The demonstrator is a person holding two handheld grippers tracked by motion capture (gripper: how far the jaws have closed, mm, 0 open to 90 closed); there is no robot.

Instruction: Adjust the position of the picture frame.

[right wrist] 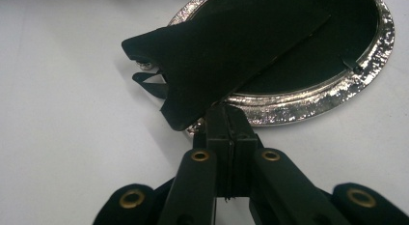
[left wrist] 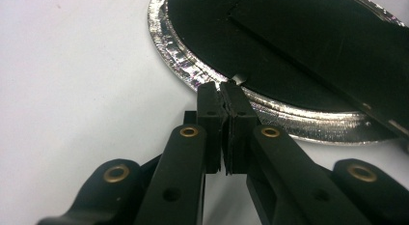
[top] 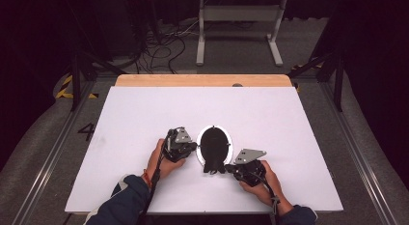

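Observation:
An oval silver picture frame [top: 230, 147] lies face down in the middle of the white table, its black back [top: 214, 140] upward. A black stand flap [right wrist: 217, 56] is raised off the back and juts over the near rim. My left gripper [top: 193, 147] is at the frame's left rim, jaws shut together, tips [left wrist: 221, 86] touching the silver rim [left wrist: 193, 75] just short of a small metal tab [left wrist: 238, 79]. My right gripper [top: 229, 168] is shut at the near-right rim, its tips [right wrist: 226, 109] against the rim [right wrist: 289, 109] under the flap's edge. Nothing shows between either pair of pads.
The white table top [top: 144, 114] lies bare around the frame, with a wooden strip [top: 202, 80] along its far edge. A white metal stand [top: 238, 29] and cables [top: 164, 46] are on the floor beyond. Both forearms enter from the near edge.

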